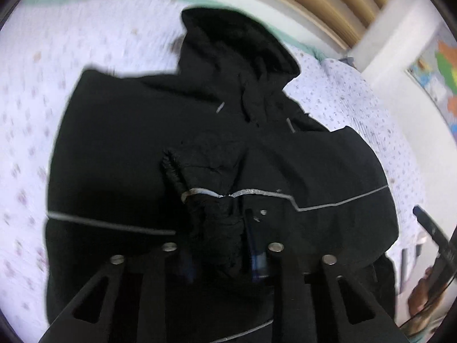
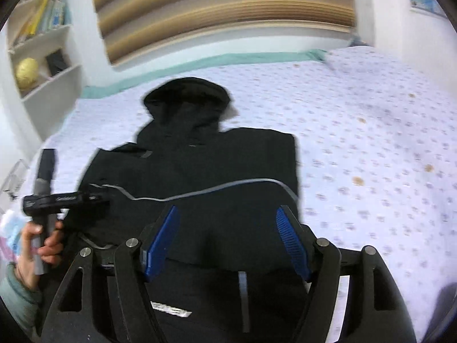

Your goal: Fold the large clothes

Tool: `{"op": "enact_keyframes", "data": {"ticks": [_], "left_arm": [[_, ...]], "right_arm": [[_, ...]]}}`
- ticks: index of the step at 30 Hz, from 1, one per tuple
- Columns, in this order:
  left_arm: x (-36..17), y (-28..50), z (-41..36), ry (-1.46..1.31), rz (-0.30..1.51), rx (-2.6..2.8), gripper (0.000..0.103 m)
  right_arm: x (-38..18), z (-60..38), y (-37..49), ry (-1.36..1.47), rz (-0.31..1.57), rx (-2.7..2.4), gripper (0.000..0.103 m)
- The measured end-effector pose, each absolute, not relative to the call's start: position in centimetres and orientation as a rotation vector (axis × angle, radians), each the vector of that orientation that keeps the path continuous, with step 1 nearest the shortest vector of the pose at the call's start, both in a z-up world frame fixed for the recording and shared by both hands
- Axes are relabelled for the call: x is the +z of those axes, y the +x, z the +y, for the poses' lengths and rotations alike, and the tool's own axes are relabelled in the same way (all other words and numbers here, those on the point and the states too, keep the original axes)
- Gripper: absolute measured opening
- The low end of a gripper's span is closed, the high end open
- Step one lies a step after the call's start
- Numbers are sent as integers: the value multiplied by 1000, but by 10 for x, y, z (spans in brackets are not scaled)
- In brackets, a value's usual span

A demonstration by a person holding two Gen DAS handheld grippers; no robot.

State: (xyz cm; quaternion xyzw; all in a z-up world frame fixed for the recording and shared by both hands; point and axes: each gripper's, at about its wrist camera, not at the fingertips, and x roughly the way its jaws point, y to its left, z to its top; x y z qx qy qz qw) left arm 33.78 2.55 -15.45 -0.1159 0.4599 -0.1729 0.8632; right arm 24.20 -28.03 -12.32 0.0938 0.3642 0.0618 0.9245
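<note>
A black hooded jacket [image 1: 137,148] with thin grey reflective stripes lies on a bed, hood pointing away. It also shows in the right wrist view [image 2: 200,154]. My left gripper [image 1: 222,228] is shut on the jacket's sleeve cuff [image 1: 217,217], holding it over the jacket's middle. My right gripper [image 2: 228,228] is open and empty, hovering above the jacket's lower part; its blue pads [image 2: 162,237] stand wide apart. The left gripper and the hand holding it show at the left of the right wrist view [image 2: 57,200].
The bed sheet [image 2: 371,143] is white with small purple dots and a green edge [image 2: 200,60]. A slatted wooden headboard [image 2: 222,14] stands behind. A white bookshelf [image 2: 40,43] is at the left. A colourful wall map [image 1: 440,68] hangs at the right.
</note>
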Motion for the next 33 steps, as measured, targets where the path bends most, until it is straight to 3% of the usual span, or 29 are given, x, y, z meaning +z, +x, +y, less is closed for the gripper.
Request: {"op": "enact_keyframes", "data": {"ticks": [7, 10, 14, 17, 20, 25, 27, 33], "left_arm": [[-99, 311, 84, -274, 762, -329, 24], [-113, 314, 99, -277, 835, -324, 24], [-171, 331, 99, -241, 1062, -272, 28], [-174, 331, 103, -275, 1046, -294, 31], [-165, 326, 105, -265, 1023, -294, 33], [-109, 289, 125, -292, 789, -215, 46], [-84, 287, 113, -201, 732, -219, 72], [-99, 331, 59, -209, 886, -443, 72]], "right_arm": [[-120, -277, 268, 206, 783, 127, 74], [-124, -256, 285, 173, 800, 153, 74], [-165, -223, 323, 152, 925, 204, 74], [-214, -204, 342, 91, 1044, 161, 75], [-221, -186, 335, -24, 982, 117, 78], [-205, -187, 322, -59, 946, 172, 79], [-191, -190, 321, -33, 913, 184, 79], [-162, -181, 362, 119, 864, 185, 79]]}}
